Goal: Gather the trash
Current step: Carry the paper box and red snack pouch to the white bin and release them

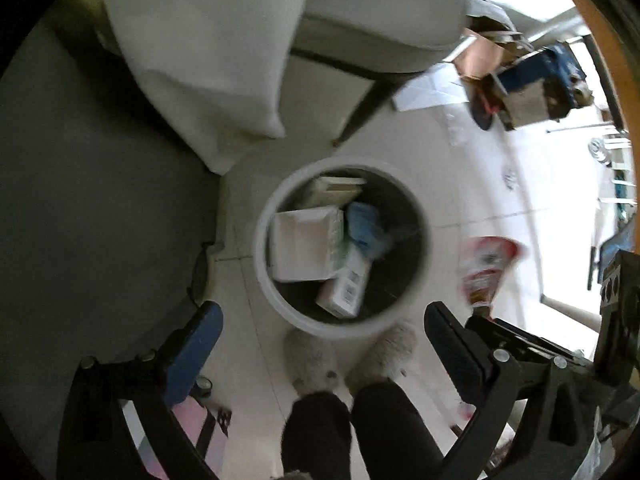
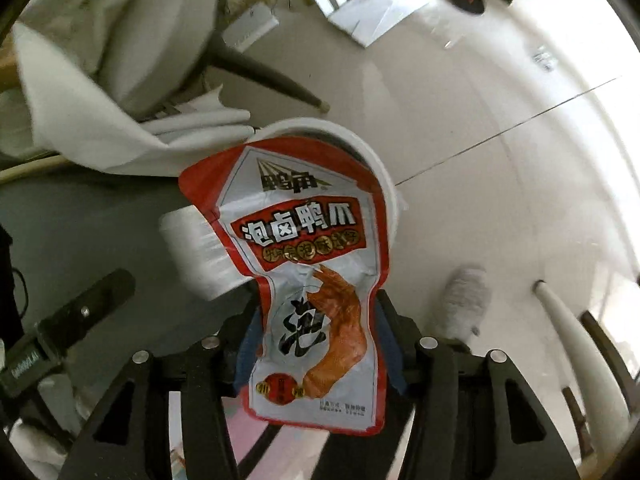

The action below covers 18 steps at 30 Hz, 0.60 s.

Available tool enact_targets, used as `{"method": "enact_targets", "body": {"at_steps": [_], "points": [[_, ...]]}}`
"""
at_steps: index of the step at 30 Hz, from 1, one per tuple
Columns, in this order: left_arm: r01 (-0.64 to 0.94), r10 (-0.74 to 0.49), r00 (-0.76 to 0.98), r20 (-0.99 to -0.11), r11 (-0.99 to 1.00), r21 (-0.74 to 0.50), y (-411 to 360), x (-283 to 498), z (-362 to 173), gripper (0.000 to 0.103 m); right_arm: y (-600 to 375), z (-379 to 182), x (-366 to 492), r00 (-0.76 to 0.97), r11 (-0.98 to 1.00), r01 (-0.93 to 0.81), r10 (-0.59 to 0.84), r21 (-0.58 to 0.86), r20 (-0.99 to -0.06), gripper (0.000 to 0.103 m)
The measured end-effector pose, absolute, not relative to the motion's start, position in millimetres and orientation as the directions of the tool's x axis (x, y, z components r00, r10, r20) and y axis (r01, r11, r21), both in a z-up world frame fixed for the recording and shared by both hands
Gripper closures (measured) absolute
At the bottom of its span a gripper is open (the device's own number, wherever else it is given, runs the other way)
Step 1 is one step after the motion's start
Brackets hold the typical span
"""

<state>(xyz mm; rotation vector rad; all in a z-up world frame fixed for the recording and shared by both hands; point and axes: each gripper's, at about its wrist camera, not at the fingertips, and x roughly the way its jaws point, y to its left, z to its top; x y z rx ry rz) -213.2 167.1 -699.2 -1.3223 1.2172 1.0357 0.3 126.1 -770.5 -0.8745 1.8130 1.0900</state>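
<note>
While the right gripper (image 2: 316, 344) is clamped on the lower part of a red and white snack pouch (image 2: 308, 280), its 2 blue pads pressed against the pouch's sides, the left gripper (image 1: 324, 340) hangs wide apart with nothing between its fingers. From the left wrist view the pouch (image 1: 486, 270) sits just beside the bin (image 1: 344, 326), outside its rim and above the floor (image 1: 480, 184). The bin already contains boxes (image 1: 304, 244) and a blue packet (image 1: 362, 226), so I judge this the carry to the drop. Both views are blurred, which suggests motion. The risk is a release too soon: the pouch is light and floppy, and let go while off to the side it would land on the tiles near the slippers (image 1: 316, 364). Its top could also catch on the rim and tip out. A cloth (image 2: 120, 128) hangs close to the bin's far side.
</note>
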Motion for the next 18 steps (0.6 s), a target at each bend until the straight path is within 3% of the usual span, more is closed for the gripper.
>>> {"method": "enact_targets", "body": {"at_steps": [1, 3, 11, 18], "points": [[-0.995, -0.105, 0.098, -0.990, 0.027, -0.101, 166, -217, -704, 0.000, 128, -781, -3, -0.423, 0.381, -0.858, -0.143, 0.344, -0.895, 0.035], [-0.998, -0.087, 0.050, -0.995, 0.029, -0.053, 162, -222, -707, 0.000, 128, -787, -5, -0.412, 0.370, -0.864, -0.132, 0.341, -0.902, 0.003], [-1.000, -0.030, -0.008, -0.999, 0.025, 0.008, 137, -228, -655, 0.000, 126, -743, -11, -0.183, 0.233, -0.960, -0.100, 0.156, -0.978, 0.001], [-0.997, 0.025, -0.015, -1.000, 0.074, 0.017, 111, -218, -560, 0.000, 109, -638, -6, -0.110, 0.189, -0.977, -0.047, 0.099, -0.993, 0.001]]}}
